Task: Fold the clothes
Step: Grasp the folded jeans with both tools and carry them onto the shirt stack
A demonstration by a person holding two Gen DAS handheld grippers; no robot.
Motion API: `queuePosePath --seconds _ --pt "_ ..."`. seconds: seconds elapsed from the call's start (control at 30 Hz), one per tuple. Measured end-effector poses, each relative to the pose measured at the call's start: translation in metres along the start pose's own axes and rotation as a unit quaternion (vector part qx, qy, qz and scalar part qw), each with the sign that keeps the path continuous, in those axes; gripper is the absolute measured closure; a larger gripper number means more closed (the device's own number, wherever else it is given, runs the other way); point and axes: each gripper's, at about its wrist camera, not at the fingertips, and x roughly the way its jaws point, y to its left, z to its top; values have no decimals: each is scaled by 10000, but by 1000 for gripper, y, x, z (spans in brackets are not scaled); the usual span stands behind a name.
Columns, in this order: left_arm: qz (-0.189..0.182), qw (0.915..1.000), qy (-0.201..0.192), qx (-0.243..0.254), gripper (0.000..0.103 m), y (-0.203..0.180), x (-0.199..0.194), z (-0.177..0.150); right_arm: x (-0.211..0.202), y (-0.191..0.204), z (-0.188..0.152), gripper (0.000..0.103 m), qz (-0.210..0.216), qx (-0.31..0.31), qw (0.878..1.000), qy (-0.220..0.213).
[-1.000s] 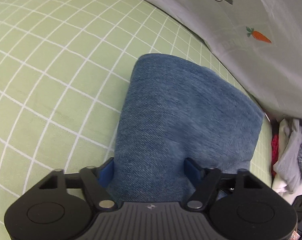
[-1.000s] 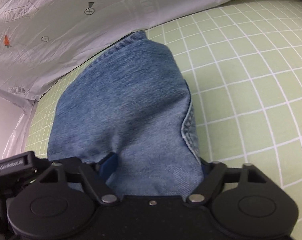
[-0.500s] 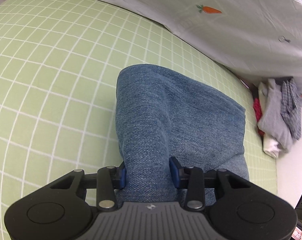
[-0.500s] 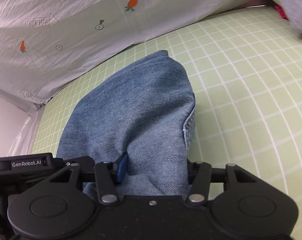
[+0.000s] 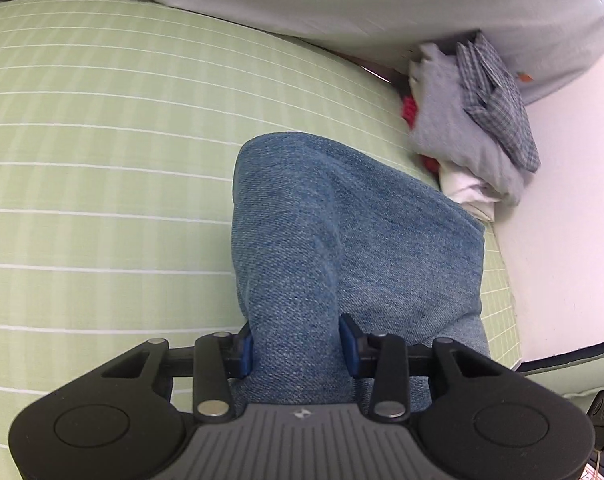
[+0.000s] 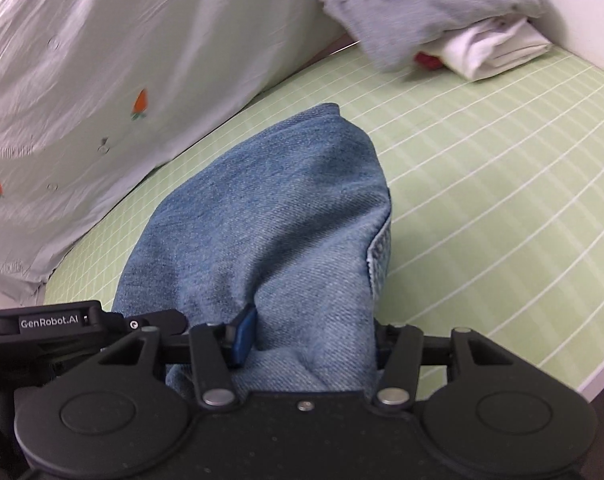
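A folded pair of blue jeans hangs from both grippers above the green checked bed sheet. My left gripper is shut on one bunched end of the denim, its blue pads pressed on either side. My right gripper is shut on the other end of the jeans; its right pad is hidden by cloth. The far folded edge of the jeans droops toward the sheet.
A pile of folded clothes, grey, checked, white and red, lies at the bed's far corner against the white wall; it also shows in the right wrist view. A pale quilt with carrot prints lies along the bed's edge.
Both grippers closed on the jeans and lifted them. They have swung with the jeans toward the corner with the clothes pile, which is now much nearer in both views.
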Motion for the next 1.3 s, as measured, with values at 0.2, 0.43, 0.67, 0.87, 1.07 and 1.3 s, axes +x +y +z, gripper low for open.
queuePosePath --seconds 0.2,0.43,0.67,0.87,1.07,1.3 --pt "-151 9988 160 -444 62 -110 66 -46 -24 -117 73 50 103 -477 9988 20" --pt "-359 9993 18 33 62 -227 112 -36 -57 -211 148 50 199 -166 9989 -380" --pt "-740 9959 -373 351 62 -304 120 16 -84 -239 222 50 355 -153 9917 -1227" --pt "-1153 9844 -1156 653 62 -352 110 111 -91 -233 335 51 824 -660 9742 -1994" --pt "-1252 9744 -1865 124 51 -358 140 226 -43 -216 444 47 1157 -797 9555 -2594" --pt "-255 9852 -1646 -408 35 -292 258 279 129 -229 485 22 354 -89 9785 -2028"
